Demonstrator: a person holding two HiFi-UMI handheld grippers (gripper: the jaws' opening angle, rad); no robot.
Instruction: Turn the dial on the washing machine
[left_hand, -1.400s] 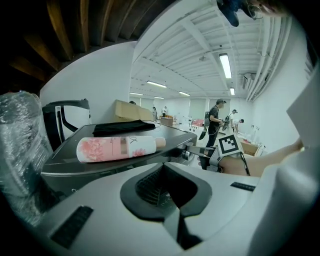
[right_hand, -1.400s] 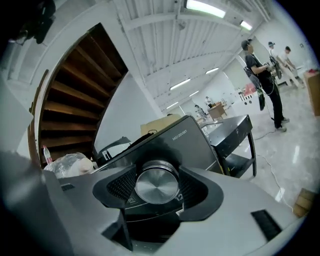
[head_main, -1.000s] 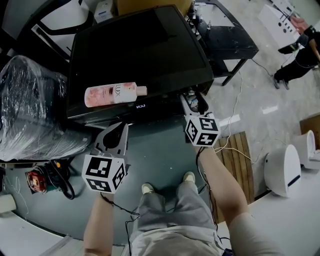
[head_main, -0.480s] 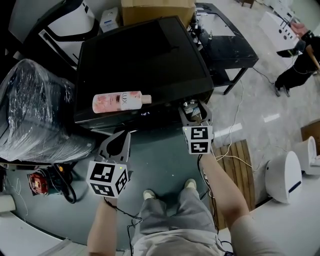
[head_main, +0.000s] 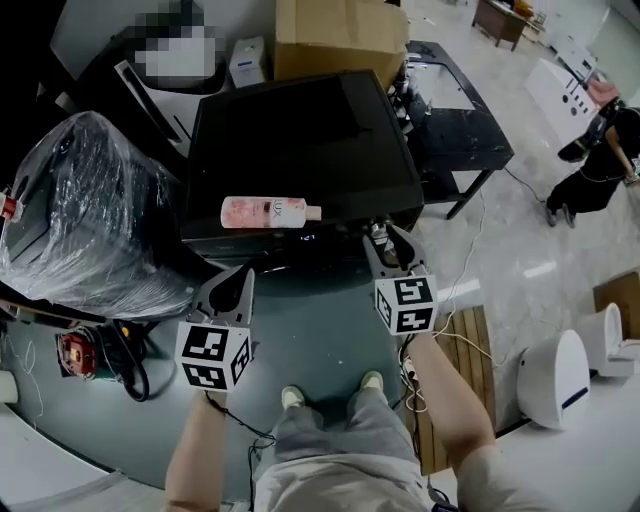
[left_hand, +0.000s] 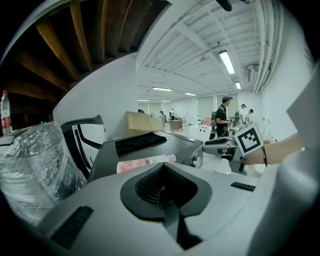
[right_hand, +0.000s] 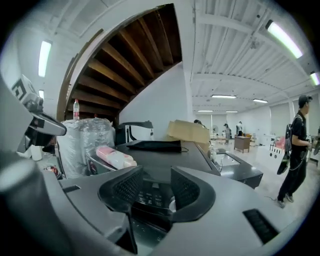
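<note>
A plastic-wrapped bundle (head_main: 85, 215) stands at far left, beside the black washing machine (head_main: 300, 150). The left gripper (head_main: 243, 272), jaws closed together on nothing, hovers off the machine's front edge. A pink bottle (head_main: 268, 212) lies on its side on the lid, near that edge. At the right front corner, the right gripper (head_main: 384, 238) holds its jaws apart after just closing partway. The dial (right_hand: 172, 205) shows through the gap just beyond the pads, unpressed. At far right is a person in black (head_main: 600, 160), well apart.
</note>
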